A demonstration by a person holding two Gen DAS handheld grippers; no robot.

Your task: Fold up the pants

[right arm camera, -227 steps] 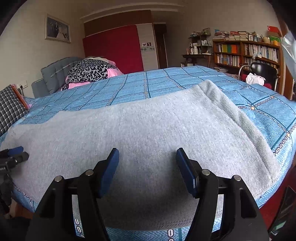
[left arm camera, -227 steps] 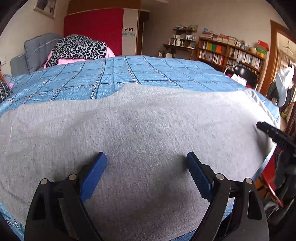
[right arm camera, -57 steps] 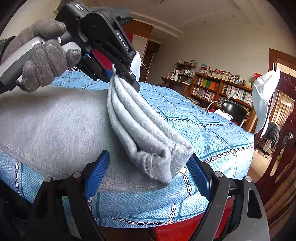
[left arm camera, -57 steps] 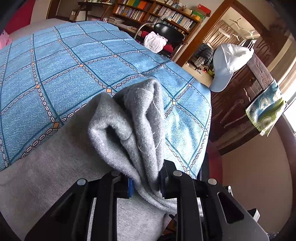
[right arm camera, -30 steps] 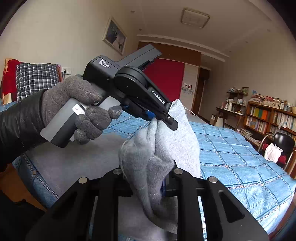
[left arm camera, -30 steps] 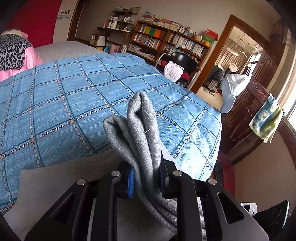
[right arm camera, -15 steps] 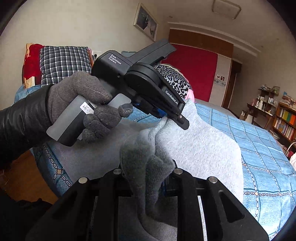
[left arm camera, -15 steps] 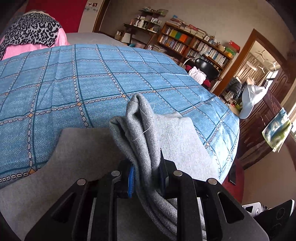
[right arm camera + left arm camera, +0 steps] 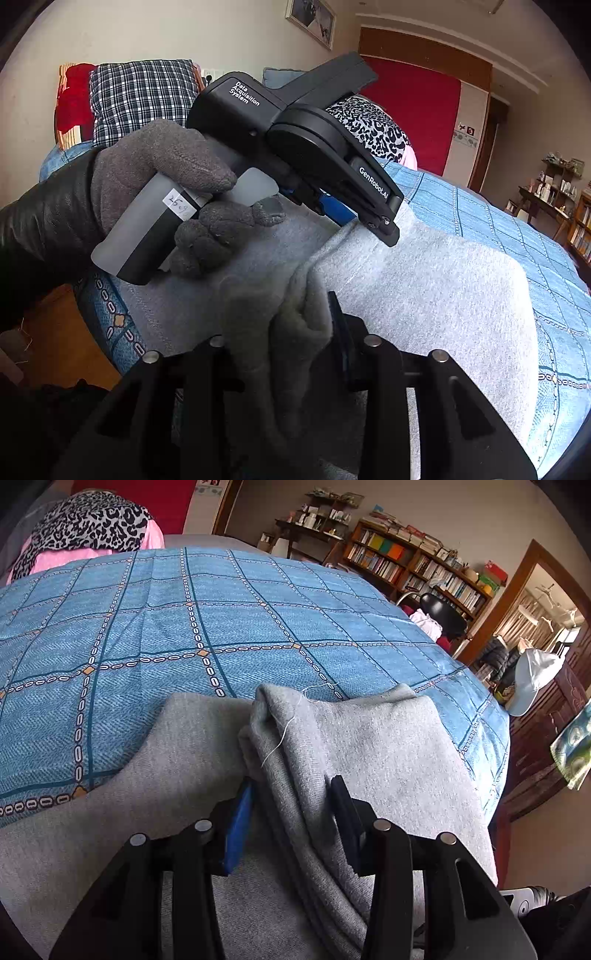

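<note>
Pants (image 9: 376,746) lie on the bed (image 9: 184,627), grey, folded over themselves; doubled part sits on the flat lower layer, near the bed's right edge in the left wrist view.

Left gripper (image 9: 291,812): jaws partly apart, a thick bunch of pants layers running up between them. Blue pad on the left finger (image 9: 236,834) shows a gap to the cloth; right finger sits against the fold. Cannot tell if it's actually pinching. A loose white thread hangs off the fold's top corner.

Right wrist view, left to right: gloved hand (image 9: 177,184) wraps the left gripper's handle, black sleeve behind it. That gripper's tip presses down onto the pants at the fold edge. Folded panel (image 9: 436,295) spreads flat to the right over the blue bedspread (image 9: 517,221).

Right gripper (image 9: 295,332): fingers close together, clamped on a wad of pants fabric at the near corner of the fold.

Background: plaid pillow (image 9: 144,99) and leopard-print cloth (image 9: 88,520) at the head of the bed, bookshelf (image 9: 417,565) and black chair (image 9: 443,616) beyond the far right side.
</note>
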